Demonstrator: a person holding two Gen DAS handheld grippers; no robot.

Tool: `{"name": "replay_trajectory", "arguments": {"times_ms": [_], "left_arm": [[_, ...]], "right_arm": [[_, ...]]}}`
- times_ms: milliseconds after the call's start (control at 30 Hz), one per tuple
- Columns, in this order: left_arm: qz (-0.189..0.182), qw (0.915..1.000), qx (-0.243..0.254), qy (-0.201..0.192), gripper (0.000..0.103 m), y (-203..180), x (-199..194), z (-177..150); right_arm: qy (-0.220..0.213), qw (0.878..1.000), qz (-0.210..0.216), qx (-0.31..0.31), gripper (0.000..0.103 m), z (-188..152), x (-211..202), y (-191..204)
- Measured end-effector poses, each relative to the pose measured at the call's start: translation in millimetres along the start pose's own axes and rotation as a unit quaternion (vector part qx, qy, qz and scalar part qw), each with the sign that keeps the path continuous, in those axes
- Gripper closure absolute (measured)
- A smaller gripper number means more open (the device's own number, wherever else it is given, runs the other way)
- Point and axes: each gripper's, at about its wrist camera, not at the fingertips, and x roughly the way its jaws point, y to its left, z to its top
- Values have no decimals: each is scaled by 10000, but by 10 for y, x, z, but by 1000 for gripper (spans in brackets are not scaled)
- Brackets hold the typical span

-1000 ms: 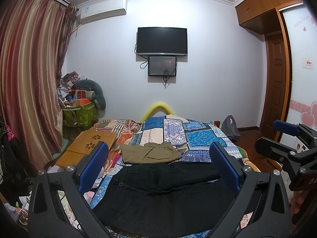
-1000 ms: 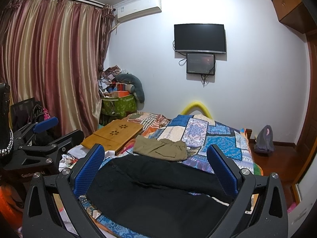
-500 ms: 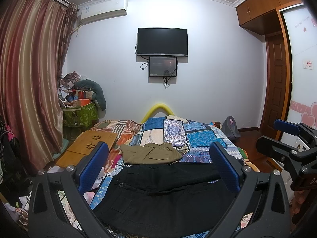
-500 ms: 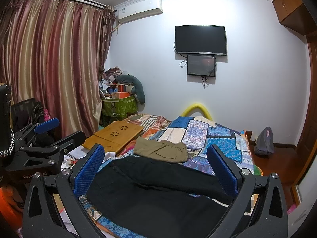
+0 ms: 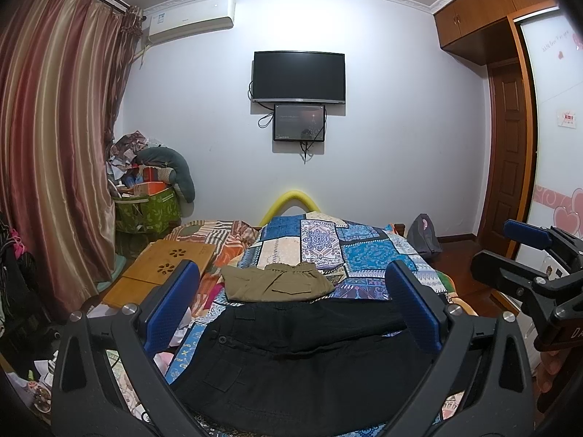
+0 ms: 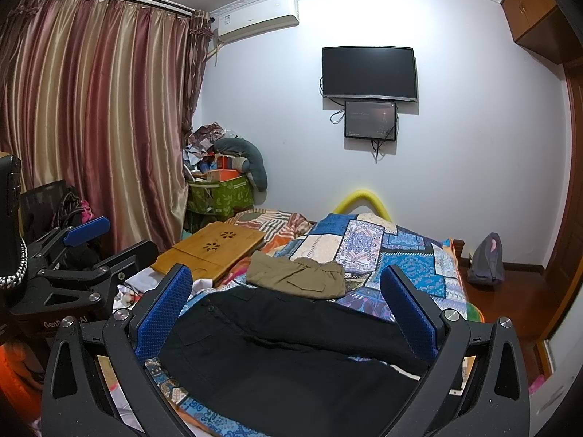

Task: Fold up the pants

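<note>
We hold both claws above the near end of the bed: the left gripper (image 5: 291,302) and the right gripper (image 6: 288,298) each have their blue pads spread wide with nothing between them. The black pants (image 5: 302,360) lie flat on the patchwork quilt (image 5: 368,255) at six o'clock in both views. Folded khaki pants (image 5: 277,286) rest just beyond them toward twelve o'clock.
</note>
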Motion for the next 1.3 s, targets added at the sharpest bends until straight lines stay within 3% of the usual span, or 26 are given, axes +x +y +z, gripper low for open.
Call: {"name": "replay_trajectory", "arguments": {"times_ms": [633,900,1033,1167,1300], "left_arm": [[-37,9999,6,164,0,-28,206,-16],[-140,9971,-75,751,0,94,815,-81],[-213,9941,-181,1051,0,189,1180,-176],[-63,9905,-91,1369,0,236,1618,-306],[-152,9865,-195,1618,0,335,2038,-471]], "right_arm": [[134,9997,-177,93,0,-111,101,-149],[559,9960,-694,118,0,-295,340,-522],[966,9919,-744,352,0,-419,518,-818],[1324,9859,-826,607,0,-577,689,-1134],[1635,9767,-1192,717,0,-722,853,-1420]]}}
